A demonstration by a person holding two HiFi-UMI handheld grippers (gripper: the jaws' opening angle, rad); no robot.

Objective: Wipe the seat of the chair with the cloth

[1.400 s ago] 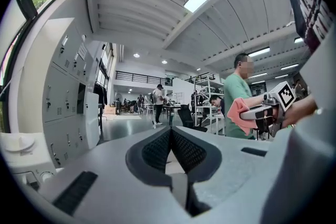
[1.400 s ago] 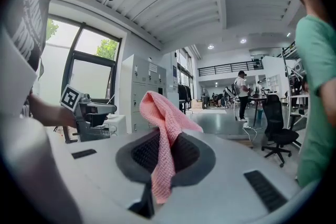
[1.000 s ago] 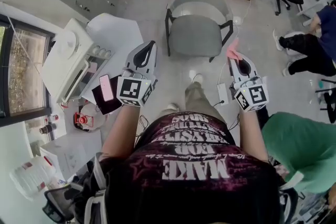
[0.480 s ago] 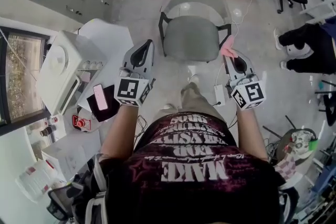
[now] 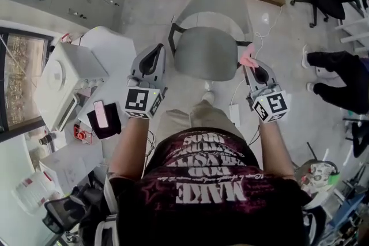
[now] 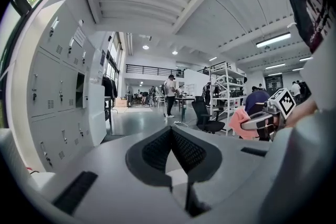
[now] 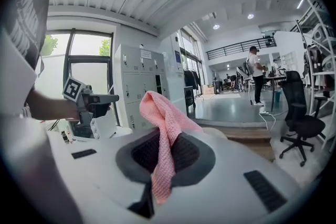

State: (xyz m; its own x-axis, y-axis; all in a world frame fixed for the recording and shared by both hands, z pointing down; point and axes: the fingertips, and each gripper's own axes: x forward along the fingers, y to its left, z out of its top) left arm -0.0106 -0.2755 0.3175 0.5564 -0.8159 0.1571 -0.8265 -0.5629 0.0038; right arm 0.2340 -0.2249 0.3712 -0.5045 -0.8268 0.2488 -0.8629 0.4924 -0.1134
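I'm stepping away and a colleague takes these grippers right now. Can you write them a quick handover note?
Left gripper: shut, empty, at the chair's left side.
Right gripper: shut on the pink cloth, at the chair's right side.
Chair seat: grey, bare, straight ahead of the person.
Done: cloth is in hand.
Left: bring the cloth onto the seat and wipe it.

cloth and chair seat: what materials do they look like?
Cloth: pink textile, matte, with a visible waffle-like weave; it folds and drapes limply. Chair seat: grey, matte, no glare. It is probably fabric upholstery, though the head view is too coarse to rule out smooth moulded plastic.
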